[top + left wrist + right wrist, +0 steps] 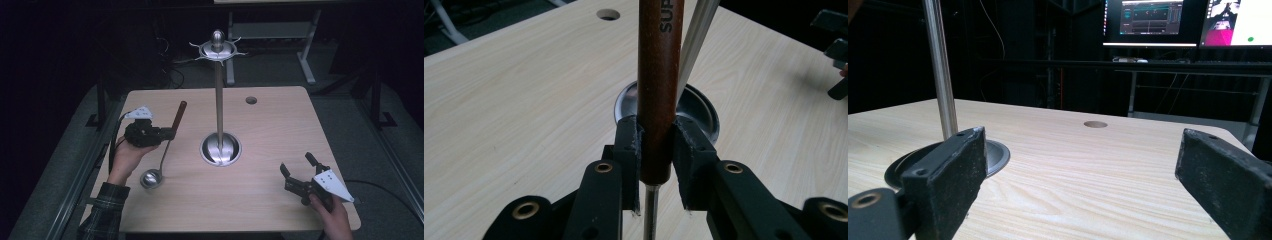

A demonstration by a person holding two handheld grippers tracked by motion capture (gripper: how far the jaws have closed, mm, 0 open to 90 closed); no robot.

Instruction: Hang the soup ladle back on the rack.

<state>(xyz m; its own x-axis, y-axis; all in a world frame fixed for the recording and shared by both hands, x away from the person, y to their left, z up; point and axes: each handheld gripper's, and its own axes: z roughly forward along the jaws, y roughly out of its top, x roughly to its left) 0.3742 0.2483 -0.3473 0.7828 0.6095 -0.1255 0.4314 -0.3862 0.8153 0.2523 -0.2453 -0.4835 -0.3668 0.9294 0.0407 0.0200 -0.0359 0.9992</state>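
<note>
A ladle (167, 144) with a brown wooden handle (659, 85) and a round steel bowl (151, 178) hangs tilted over the left of the wooden table (270, 200). My left gripper (169, 133) is shut on the lower end of that handle, jaws pressed against both sides. A steel stand (219, 90) with a round base (220, 149) and a hooked crown (218, 49) rises from the table's middle. My right gripper (298, 165) is open near the front right, nothing between its jaws.
A round cable hole (251, 100) sits near the table's far edge. Behind the table are dark desk frames and cables, with lit monitors (1150, 22) in the right gripper view. The stand's pole (941, 70) rises left of my right gripper.
</note>
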